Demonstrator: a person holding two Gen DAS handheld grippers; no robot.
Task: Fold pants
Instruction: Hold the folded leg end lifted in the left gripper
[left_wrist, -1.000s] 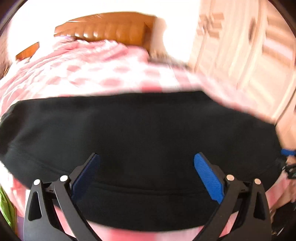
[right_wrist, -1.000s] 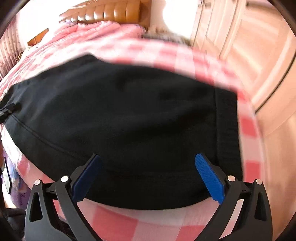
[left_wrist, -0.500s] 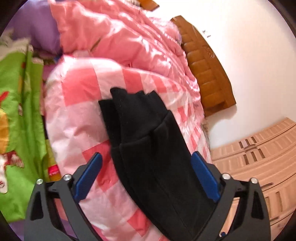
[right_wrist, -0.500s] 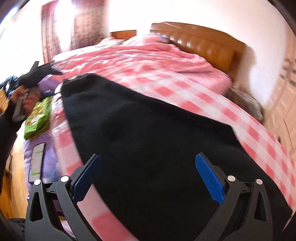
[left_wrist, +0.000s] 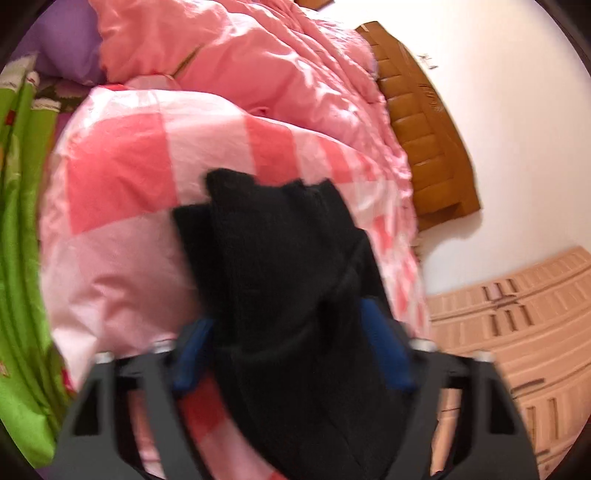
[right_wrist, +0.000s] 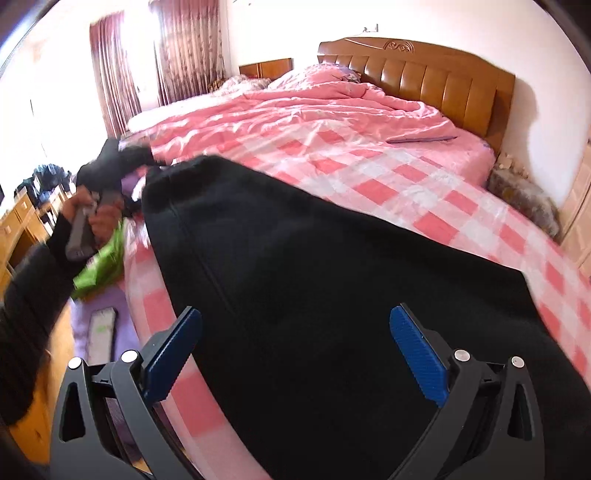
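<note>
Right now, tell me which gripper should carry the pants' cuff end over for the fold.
Left. The left gripper already has the cuff end of the black pants bunched between its fingers, apparently closing. The right gripper is open above the cloth, gripping nothing.

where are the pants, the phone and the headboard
pants (right_wrist: 332, 280), right wrist view, on the broad black cloth spread over the bed
phone (right_wrist: 100, 334), right wrist view, on its lit screen, lying low beside the bed
headboard (right_wrist: 436, 79), right wrist view, on a brown padded panel
</note>
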